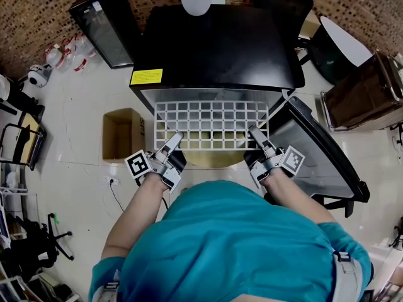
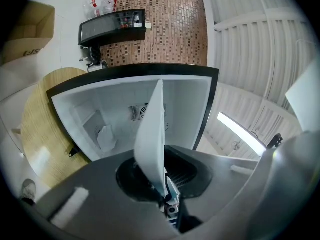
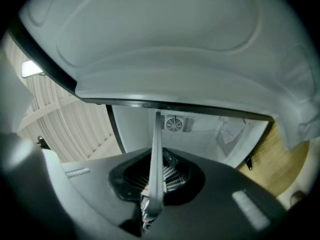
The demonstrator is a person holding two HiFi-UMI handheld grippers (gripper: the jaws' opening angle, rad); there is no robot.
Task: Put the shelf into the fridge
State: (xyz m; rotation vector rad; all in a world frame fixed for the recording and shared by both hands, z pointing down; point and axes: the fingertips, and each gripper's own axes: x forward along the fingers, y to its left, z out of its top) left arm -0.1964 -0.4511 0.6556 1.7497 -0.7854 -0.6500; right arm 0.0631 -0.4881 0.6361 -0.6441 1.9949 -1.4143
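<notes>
left tool [image 1: 174, 138] gripping shelf [image 1: 211, 123], yellow fridge label [image 1: 146, 77]

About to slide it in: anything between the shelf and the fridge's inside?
Nothing visible. The door stands open and the shelf, held by the left gripper and right gripper, faces the fridge opening. A crumpled white piece sits deep inside.

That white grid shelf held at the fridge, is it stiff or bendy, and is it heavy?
Probably stiff: the shelf spans flat between the left gripper and right gripper with no visible sag. Likely light for its size, being mostly open squares. Held only at its near edge, it may tend to tip downward at the far side, toward the fridge.
</notes>
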